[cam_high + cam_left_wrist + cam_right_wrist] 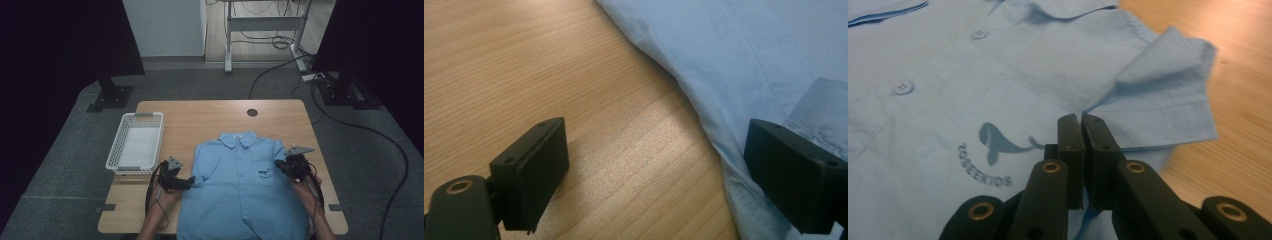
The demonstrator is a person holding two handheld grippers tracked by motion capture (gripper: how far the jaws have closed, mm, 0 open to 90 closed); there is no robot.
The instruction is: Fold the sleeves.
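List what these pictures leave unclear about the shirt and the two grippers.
1. Shirt hem: cut off by the bottom edge of the high view.
2. Cloth between the shut jaws of the right gripper: the jaws cover the pinch line in the right gripper view, though the sleeve lifts from there.
3. Left gripper, open: its right pad covers the sleeve edge beneath in the left gripper view.
4. Collar label: too small in the high view.

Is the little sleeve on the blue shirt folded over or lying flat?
Folded over. The right gripper, shut on the sleeve, has it lifted and doubled onto the shirt; its hem stands off the table.
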